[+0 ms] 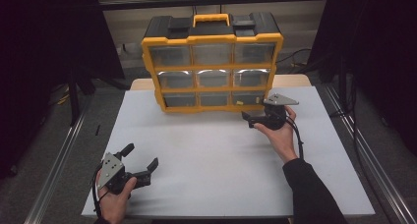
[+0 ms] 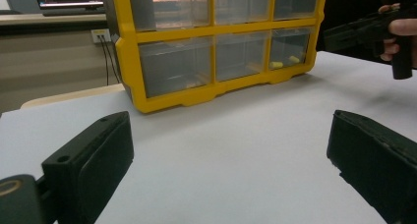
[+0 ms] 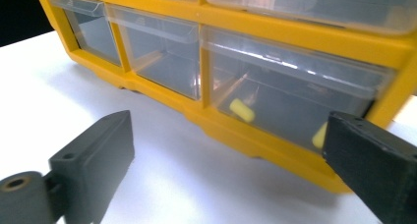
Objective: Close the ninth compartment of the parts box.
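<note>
Nine drawers: clear fronts, three rows of three, in a yellow organizer (image 1: pixel 212 67) with black top and yellow handle, upright at the far edge of the white table (image 1: pixel 216 155).
Bottom-right drawer (image 3: pixel 290 98): shut – two small yellow pieces (image 3: pixel 242 110) inside.
Right gripper (image 1: pixel 255 117): jaws spread wide, empty, held just before that drawer.
Left gripper (image 1: pixel 141 159): jaws parted, empty – low over the near-left table, well apart from the organizer.

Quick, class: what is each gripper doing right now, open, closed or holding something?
Left gripper: open, holding nothing, above the table.
Right gripper: open, holding nothing, facing the yellow drawer organizer.
</note>
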### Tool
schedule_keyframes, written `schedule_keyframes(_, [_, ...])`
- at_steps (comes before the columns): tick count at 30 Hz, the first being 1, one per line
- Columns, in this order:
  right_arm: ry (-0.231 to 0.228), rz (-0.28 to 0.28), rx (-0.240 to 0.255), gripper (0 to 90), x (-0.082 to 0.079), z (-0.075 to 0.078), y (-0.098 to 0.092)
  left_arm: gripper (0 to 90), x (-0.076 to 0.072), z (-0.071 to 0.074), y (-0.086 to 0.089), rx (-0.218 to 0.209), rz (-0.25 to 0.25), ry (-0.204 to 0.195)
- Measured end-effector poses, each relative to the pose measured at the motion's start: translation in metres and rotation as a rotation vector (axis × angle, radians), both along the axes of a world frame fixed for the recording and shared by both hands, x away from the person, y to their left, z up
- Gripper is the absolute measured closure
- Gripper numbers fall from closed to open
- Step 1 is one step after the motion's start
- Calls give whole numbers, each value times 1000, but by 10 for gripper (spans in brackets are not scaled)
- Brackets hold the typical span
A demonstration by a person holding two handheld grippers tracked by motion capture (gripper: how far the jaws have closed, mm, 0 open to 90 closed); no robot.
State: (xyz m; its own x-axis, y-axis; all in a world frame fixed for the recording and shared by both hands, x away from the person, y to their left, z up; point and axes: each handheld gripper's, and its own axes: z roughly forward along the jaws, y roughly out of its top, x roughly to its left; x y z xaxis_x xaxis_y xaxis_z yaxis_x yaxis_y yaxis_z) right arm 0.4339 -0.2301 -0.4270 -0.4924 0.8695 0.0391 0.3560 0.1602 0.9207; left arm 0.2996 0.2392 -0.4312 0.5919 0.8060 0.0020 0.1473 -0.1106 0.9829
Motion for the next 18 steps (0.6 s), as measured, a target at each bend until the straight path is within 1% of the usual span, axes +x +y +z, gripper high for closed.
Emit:
schedule_keyframes(3, [-6, -1, 5, 10, -11, -1, -5, 37, 0, 0, 0, -3, 3, 2])
schedule_keyframes(5, [-16, 1, 24, 11, -19, 0, -9, 38, 0, 0, -1, -8, 5, 3])
schedule_keyframes(7, [-21, -5, 23, 11, -24, 1, -12, 38, 0, 0, -1, -5, 0, 2])
schedule_keyframes(8, [-28, -16, 34, 14, -28, 3, -14, 38, 0, 0, 0, -1, 4, -1])
schedule_keyframes(10, [-31, -21, 41, 16, -33, 4, -16, 38, -1, 1, 0, -7, 2, 2])
schedule_keyframes(12, [-36, -30, 32, 16, -41, 5, -19, 39, -1, 1, 0, -9, 6, 1])
schedule_keyframes(13, [-41, -36, 26, 16, -44, 5, -20, 40, -1, 1, 0, -20, 10, 4])
schedule_keyframes(16, [-47, -53, 13, 16, -54, 8, -25, 40, -1, 1, 0, -18, 11, 7])
schedule_keyframes(18, [-63, -62, 3, 13, -61, 8, -28, 40, -1, 1, 0, -18, 11, 8])
